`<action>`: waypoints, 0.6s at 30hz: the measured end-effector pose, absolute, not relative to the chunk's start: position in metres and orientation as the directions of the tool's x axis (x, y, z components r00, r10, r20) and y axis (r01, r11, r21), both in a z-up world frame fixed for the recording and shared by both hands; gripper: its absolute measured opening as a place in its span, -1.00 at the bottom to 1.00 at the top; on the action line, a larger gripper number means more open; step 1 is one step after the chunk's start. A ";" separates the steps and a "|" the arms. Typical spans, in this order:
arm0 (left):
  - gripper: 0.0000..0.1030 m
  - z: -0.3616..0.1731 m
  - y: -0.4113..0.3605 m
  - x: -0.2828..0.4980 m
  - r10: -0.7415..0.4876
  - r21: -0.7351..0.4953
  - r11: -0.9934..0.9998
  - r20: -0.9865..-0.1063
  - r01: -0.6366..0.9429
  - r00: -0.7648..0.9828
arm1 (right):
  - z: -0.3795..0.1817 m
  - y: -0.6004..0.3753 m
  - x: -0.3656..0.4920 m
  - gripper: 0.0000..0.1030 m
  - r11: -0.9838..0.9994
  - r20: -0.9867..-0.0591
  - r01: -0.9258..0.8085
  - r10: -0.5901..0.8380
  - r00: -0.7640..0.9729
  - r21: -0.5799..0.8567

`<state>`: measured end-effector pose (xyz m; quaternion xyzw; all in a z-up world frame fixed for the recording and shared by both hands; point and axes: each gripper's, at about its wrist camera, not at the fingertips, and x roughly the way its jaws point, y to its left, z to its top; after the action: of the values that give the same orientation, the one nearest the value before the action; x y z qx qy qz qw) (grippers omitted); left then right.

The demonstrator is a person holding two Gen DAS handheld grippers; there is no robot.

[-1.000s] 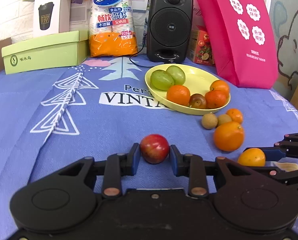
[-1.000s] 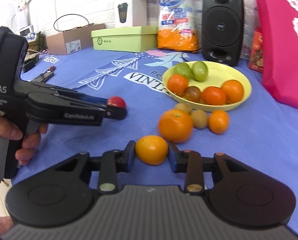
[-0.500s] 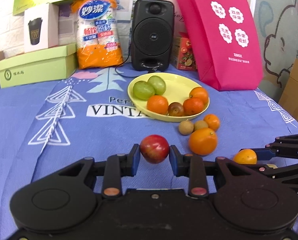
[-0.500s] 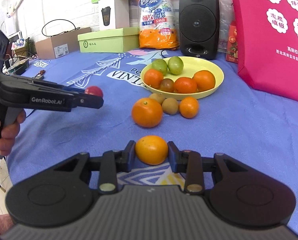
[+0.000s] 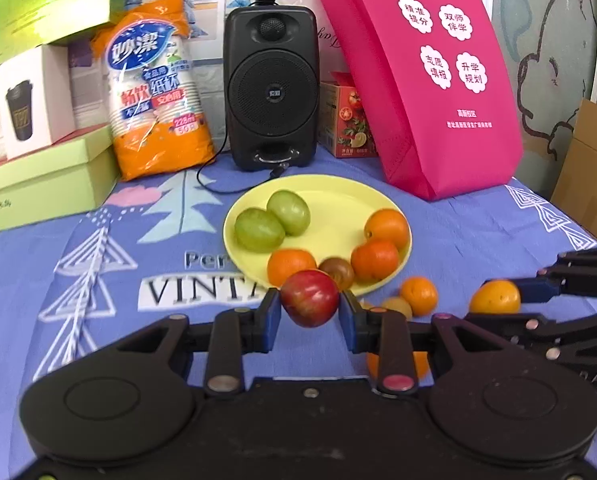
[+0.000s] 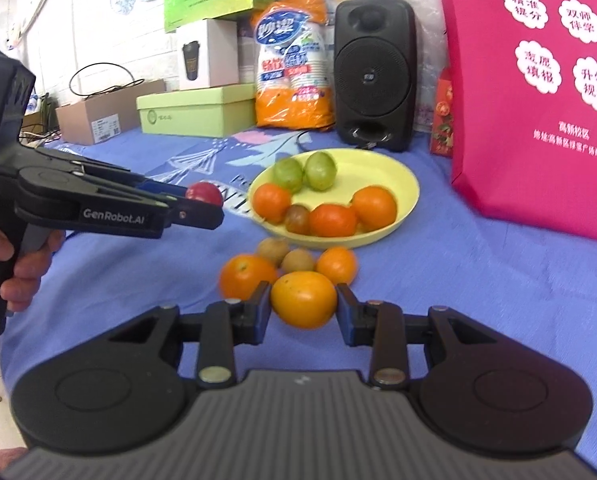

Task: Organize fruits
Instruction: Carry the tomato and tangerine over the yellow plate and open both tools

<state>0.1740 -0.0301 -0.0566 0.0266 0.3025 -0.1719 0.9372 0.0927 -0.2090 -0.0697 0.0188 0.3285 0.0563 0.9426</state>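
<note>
My left gripper (image 5: 309,312) is shut on a red apple (image 5: 309,298) and holds it above the cloth, just short of the yellow plate (image 5: 338,196). It also shows in the right wrist view (image 6: 202,204) left of the plate (image 6: 394,168). My right gripper (image 6: 303,310) is shut on a yellow-orange fruit (image 6: 303,299), lifted off the cloth; it shows at the right of the left wrist view (image 5: 495,297). The plate holds two green fruits (image 5: 258,229), oranges (image 5: 387,227) and a dark fruit. Several loose oranges (image 6: 247,276) and small brown fruits (image 6: 297,261) lie in front of the plate.
Behind the plate stand a black speaker (image 5: 271,88), an orange pack of paper cups (image 5: 158,92), green boxes (image 5: 46,184) and a pink bag (image 5: 426,80). The speaker's cable (image 5: 214,184) lies on the blue cloth. A cardboard box (image 6: 106,118) sits far left.
Both grippers have lifted their fruit off the cloth and moved forward toward the plate. The plate and loose fruits now appear closer in both views.
</note>
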 end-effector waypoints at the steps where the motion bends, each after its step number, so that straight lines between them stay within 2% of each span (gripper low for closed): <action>1: -0.40 -0.056 -0.032 0.179 -0.304 -0.049 0.939 -0.576 0.340 0.758 | -0.067 -0.212 0.097 -0.35 0.993 -0.611 -0.091 0.114 0.783 0.069; 9: -0.40 -0.046 -0.050 0.217 -0.301 -0.011 0.933 -0.573 0.360 0.763 | -0.048 -0.234 0.141 -0.35 0.997 -0.578 -0.065 0.078 0.813 0.042; 14: -0.40 -0.045 -0.056 0.239 -0.326 -0.027 0.924 -0.576 0.381 0.750 | -0.038 -0.243 0.168 -0.35 0.998 -0.551 -0.051 0.057 0.832 0.027; 18: -0.40 -0.052 -0.064 0.262 -0.330 -0.034 0.921 -0.598 0.388 0.731 | -0.040 -0.252 0.201 -0.35 0.997 -0.559 -0.045 0.075 0.826 0.067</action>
<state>0.2617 -0.0635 -0.0517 0.0464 0.3120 -0.1932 0.9291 0.2011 -0.2521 -0.0400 0.0254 0.2935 0.0316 0.9551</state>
